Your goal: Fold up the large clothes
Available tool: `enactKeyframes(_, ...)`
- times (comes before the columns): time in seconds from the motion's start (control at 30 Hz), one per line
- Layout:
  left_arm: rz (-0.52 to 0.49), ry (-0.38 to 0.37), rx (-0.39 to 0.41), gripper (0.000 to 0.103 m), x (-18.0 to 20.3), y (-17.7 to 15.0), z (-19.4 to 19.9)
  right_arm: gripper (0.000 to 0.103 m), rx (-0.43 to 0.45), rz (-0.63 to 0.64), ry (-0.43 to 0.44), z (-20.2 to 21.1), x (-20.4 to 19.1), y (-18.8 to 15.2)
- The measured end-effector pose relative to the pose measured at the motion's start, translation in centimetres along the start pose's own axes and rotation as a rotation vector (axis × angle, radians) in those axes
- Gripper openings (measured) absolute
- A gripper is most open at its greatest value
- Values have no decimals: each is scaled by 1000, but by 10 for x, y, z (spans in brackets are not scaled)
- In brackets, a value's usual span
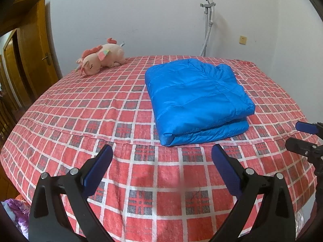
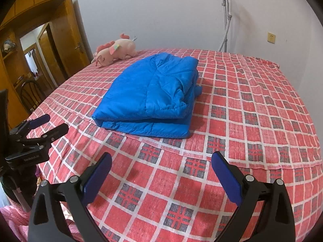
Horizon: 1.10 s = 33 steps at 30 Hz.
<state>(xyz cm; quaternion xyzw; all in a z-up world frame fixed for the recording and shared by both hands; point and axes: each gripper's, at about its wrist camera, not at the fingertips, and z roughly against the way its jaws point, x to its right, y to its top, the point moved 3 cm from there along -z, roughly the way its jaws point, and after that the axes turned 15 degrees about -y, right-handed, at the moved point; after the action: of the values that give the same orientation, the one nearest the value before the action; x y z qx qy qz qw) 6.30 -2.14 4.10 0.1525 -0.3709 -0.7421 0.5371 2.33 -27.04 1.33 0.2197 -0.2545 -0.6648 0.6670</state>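
Note:
A blue padded jacket [image 1: 197,100] lies folded into a thick rectangle on the red checked bed [image 1: 90,121]. It also shows in the right wrist view [image 2: 149,96]. My left gripper [image 1: 161,153] is open and empty, held above the bed short of the jacket's near edge. My right gripper [image 2: 161,161] is open and empty, also short of the jacket. The right gripper shows at the right edge of the left wrist view [image 1: 298,135], and the left gripper shows at the left edge of the right wrist view [image 2: 52,125].
A pink plush unicorn [image 1: 101,58] lies at the far left of the bed. A garment steamer pole [image 1: 208,24] stands against the white wall behind. A wooden door [image 1: 34,46] is at the left. A chair [image 2: 30,94] stands beyond the bed's left side.

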Motion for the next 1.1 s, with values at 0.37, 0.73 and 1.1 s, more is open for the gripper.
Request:
enactKeyframes(0.37, -3, 4, -1, 97, 2, 0, -1, 99, -8, -1, 5, -3, 2, 1)
enactKeyframes(0.73, -12, -6, -12, 97, 2, -1, -3, 99, -9, -1, 6, -3, 0, 1)
enactKeyframes(1.1, -14, -2, -20, 97, 1, -2, -4, 99, -11, 2, 5, -6, 0, 2)
